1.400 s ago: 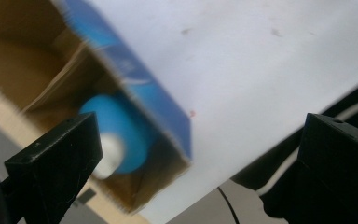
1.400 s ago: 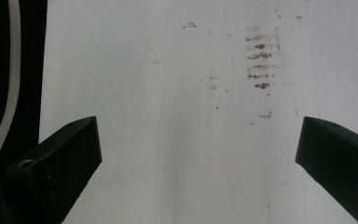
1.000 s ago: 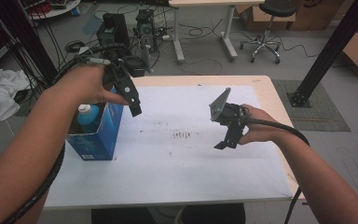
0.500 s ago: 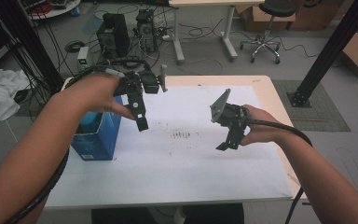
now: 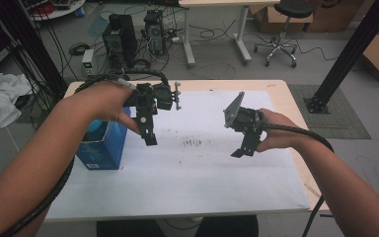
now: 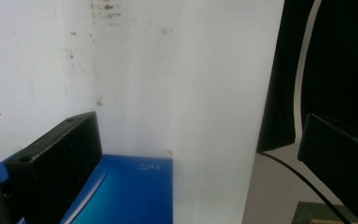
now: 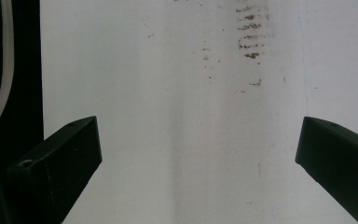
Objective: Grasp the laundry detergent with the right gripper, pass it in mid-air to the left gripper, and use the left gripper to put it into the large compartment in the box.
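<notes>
Two hand-held grippers are hovering over the white-covered counter (image 5: 187, 182). At centre left of the high view, the left hand-held gripper (image 5: 149, 136) is hanging with jaws spread wide, empty, just right of the blue box (image 5: 98, 148). At centre right, the right hand-held gripper (image 5: 241, 148) is likewise gaping, gripping nothing. Small white print on the box is showing in the left gripper view, too blurred to read.

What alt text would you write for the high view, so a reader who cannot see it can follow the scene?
A person holds a black tool in each hand above a white table: the left tool beside an open blue box, the right tool over bare tabletop, both with jaws apart and holding nothing. Faint dark marks lie between them.
</notes>
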Tool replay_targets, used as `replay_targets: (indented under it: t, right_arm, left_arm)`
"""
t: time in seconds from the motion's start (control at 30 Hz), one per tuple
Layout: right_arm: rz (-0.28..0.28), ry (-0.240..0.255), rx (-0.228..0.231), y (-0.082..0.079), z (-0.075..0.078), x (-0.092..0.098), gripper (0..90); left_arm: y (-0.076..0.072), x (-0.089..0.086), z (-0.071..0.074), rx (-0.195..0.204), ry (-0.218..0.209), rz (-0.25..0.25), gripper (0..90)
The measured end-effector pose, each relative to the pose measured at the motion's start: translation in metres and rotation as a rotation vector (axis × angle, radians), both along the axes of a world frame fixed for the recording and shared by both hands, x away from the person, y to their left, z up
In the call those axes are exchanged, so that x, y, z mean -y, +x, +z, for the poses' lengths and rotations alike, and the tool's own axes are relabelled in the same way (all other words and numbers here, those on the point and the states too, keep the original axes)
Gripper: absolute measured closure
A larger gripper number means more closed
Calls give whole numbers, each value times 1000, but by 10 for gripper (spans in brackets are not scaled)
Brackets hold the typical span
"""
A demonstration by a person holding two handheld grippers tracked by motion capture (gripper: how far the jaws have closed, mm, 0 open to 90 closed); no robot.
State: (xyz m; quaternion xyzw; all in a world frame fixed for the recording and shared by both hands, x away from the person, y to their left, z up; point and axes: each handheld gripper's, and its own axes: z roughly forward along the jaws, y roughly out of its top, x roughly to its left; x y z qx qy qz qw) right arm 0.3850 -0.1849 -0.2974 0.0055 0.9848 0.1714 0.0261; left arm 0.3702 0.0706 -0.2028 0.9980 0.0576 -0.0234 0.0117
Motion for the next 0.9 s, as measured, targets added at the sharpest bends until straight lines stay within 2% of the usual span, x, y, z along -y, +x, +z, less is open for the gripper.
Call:
replay_targets:
  t: [0.2, 0.27, 0.57, 0.9]
  right_arm:
    - [-1, -12, -2, -1, -1, 2, 0]
    - [-3, -15, -1, -1, -1, 2, 0]
    - [-5, -4, -1, -2, -1, 6, 0]
    - [-5, -3, -4, -1, -3, 7, 0]
  left_arm:
    - [-1, 0, -4, 1, -5, -11, 1]
    - [-1, 1, -4, -12, -6, -14, 1]
    - [0, 8, -5, -22, -3, -21, 1]
    - [2, 10, -8, -25, -17, -28, 1]
